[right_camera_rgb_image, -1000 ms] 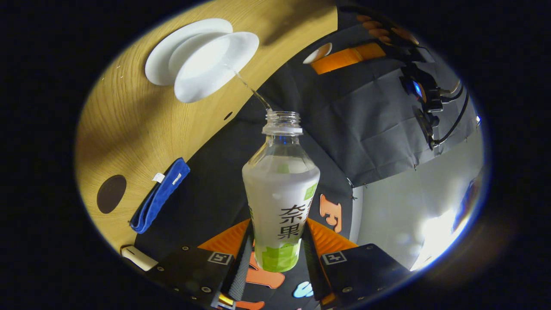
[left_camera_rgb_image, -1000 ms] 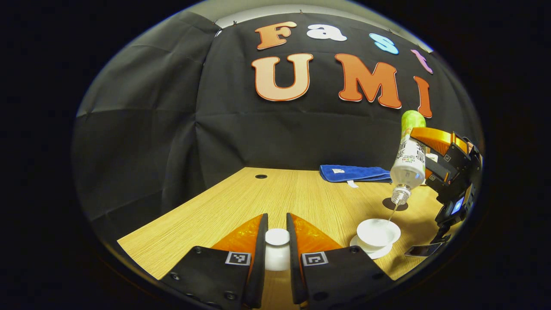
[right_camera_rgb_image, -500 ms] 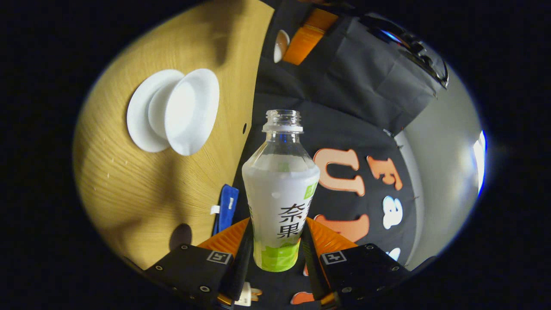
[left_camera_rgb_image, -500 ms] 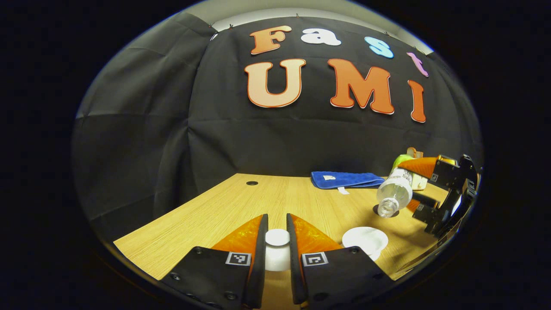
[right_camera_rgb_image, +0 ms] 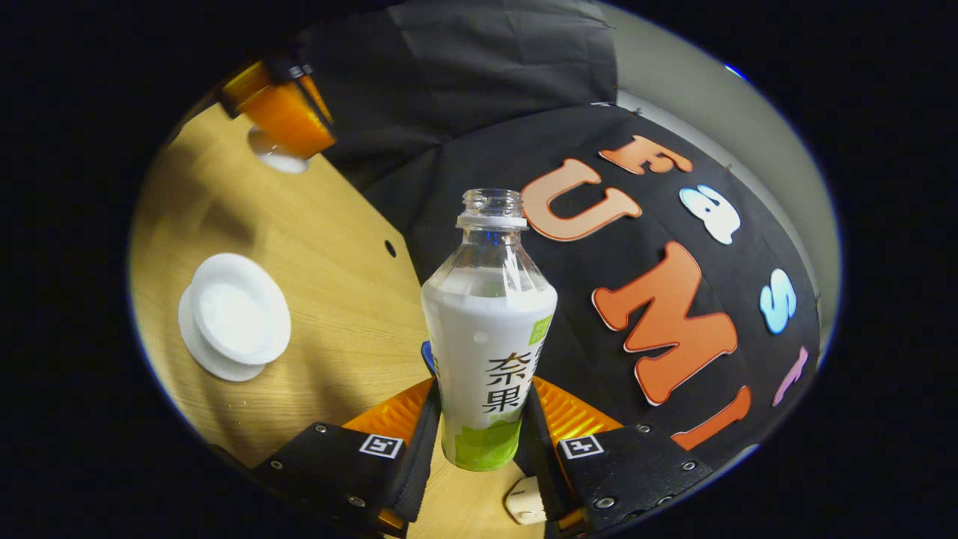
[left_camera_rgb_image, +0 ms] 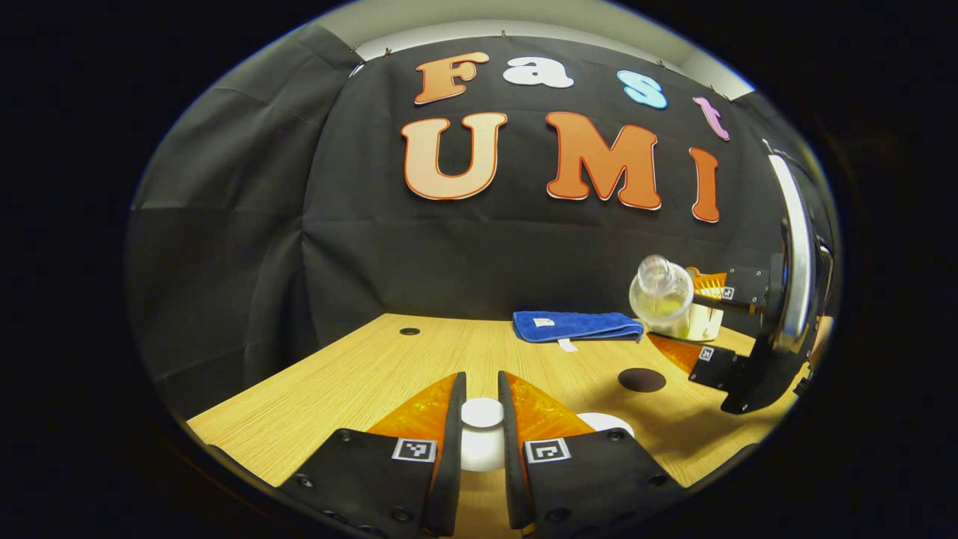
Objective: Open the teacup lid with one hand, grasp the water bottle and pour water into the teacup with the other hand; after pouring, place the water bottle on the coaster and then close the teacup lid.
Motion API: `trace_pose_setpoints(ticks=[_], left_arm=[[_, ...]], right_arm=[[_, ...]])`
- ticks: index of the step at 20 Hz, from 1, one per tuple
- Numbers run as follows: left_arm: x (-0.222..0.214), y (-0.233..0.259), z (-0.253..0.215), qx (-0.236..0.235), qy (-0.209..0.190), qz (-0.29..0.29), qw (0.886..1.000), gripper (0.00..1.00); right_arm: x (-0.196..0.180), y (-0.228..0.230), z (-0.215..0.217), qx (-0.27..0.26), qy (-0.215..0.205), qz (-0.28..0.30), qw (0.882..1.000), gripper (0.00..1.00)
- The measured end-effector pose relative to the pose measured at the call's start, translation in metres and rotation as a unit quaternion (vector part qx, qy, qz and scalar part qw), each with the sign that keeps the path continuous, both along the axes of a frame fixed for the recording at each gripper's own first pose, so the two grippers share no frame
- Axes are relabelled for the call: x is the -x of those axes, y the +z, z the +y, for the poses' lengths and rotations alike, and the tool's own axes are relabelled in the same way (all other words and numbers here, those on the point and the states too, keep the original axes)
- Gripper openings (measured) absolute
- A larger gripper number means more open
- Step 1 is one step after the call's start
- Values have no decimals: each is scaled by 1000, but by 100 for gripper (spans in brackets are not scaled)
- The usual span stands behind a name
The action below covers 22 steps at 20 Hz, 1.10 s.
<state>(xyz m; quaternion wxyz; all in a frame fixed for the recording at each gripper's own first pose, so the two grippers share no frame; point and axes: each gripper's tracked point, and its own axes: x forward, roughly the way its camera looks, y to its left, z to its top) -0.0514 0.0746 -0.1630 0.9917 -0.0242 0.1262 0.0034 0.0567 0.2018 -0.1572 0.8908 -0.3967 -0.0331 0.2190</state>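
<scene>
Step in hand, judged: pouring finished, water bottle (right_camera_rgb_image: 488, 329) on its way to the coaster (left_camera_rgb_image: 642, 379). No stream at the uncapped neck; bottle part full, held off the worktop (left_camera_rgb_image: 359, 382) and tilted away from upright.

Right gripper (right_camera_rgb_image: 483, 442): fingers closed on the lower body of the bottle, one on each side. Seen in the left gripper view above and just behind the coaster.

Left gripper (left_camera_rgb_image: 482, 442): fingers closed to a narrow gap on the knob of the teacup lid (left_camera_rgb_image: 482, 413), lid held clear of the teacup (right_camera_rgb_image: 239, 317).

Teacup open, on its saucer (right_camera_rgb_image: 196, 346), near the coaster on the side toward the left gripper. Water level in the cup: cannot tell.

Next move, judged: bring bottle upright, lower base squarely onto the coaster, release only once it stands. Then carry lid over the teacup and seat it.

Count: one bottle, one teacup, one saucer, one lid, one coaster, one blue cloth (left_camera_rgb_image: 576, 326) folded behind the coaster, two grippers.
</scene>
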Motion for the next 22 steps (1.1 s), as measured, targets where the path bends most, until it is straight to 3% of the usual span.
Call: trace_pose_setpoints(ticks=[6, 13, 17, 22], left_arm=[[0, 14, -12, 0, -8, -17, 1000, 28], [-1, 20, -25, 4, -14, -26, 1000, 29], [-2, 17, -27, 5, -15, -21, 1000, 29], [-3, 13, -31, 9, -15, -16, 1000, 29]], right_arm=[[-36, 12, -46, -136, -63, 64, 987, 62], [-67, -10, -74, -295, -92, 172, 935, 62], [-76, -38, -73, -332, -113, 223, 910, 62], [-74, -71, -69, -340, -120, 262, 895, 62]])
